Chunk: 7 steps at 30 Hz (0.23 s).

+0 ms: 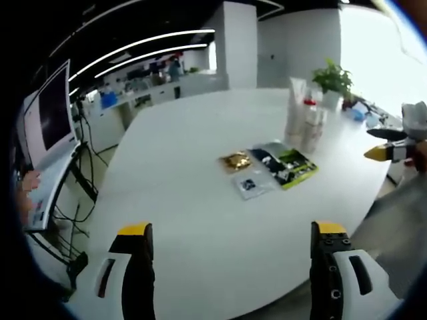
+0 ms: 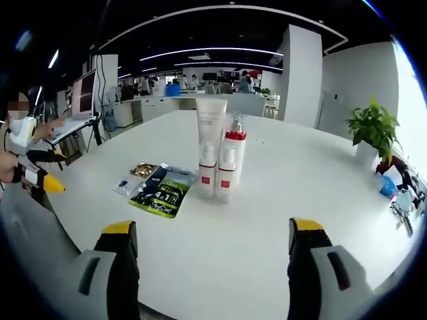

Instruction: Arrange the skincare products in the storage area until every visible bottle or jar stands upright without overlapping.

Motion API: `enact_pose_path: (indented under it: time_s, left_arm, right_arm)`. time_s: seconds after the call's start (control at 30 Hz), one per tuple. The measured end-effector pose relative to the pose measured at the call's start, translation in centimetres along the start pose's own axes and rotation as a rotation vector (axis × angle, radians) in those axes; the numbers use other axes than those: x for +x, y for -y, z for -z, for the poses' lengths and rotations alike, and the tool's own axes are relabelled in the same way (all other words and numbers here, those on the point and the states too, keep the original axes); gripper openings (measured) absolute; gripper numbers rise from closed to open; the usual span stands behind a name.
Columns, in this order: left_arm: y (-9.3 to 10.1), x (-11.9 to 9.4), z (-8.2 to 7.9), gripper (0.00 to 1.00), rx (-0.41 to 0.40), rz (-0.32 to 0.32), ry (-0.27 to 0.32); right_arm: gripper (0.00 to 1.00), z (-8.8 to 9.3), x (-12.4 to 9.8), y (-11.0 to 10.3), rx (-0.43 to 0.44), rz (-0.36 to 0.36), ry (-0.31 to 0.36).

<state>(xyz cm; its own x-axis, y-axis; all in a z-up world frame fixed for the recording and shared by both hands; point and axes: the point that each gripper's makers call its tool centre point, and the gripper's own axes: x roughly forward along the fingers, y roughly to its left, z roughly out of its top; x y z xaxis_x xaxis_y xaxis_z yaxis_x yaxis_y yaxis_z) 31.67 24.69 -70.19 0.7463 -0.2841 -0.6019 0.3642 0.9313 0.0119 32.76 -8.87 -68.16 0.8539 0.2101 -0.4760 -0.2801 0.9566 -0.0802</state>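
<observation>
Nearest in the right gripper view, the right tool (image 2: pixel 209 257) has its jaws wide apart with nothing between them, low over the bare white worktop (image 2: pixel 280 200); in the left gripper view the left tool (image 1: pixel 230 267) is likewise spread and empty. Further out on the worktop lie flat sachets: a green-and-black packet (image 2: pixel 162 191), a small clear packet (image 2: pixel 127 186) beside it, and a gold foil packet (image 2: pixel 142 169) just behind. Beyond them stand the skincare products: a tall white tube (image 2: pixel 211 147) and, touching or just beside it, a white pump bottle with a red collar (image 2: pixel 230 163); both look upright. Far off on the worktop's edge is a potted plant (image 2: pixel 373 130).

The step in hand seems to be the approach; since the bottles already stand, the care lies in not toppling them. If separation is wanted, I would bring the right tool in level at the pump bottle's lower body, close gently, and slide it sideways clear of the tube; keep the left tool ready to steady the tube; avoid the flat sachets.
</observation>
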Motion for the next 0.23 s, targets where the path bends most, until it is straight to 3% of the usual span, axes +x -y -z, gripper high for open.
enact_pose_path:
  time_s: [0.23]
  left_arm:
    - [0.02, 0.02, 0.03, 0.96, 0.000, 0.001, -0.002]
  right_arm:
    - [0.94, -0.04, -0.02, 0.13, 0.005, 0.004, 0.002]
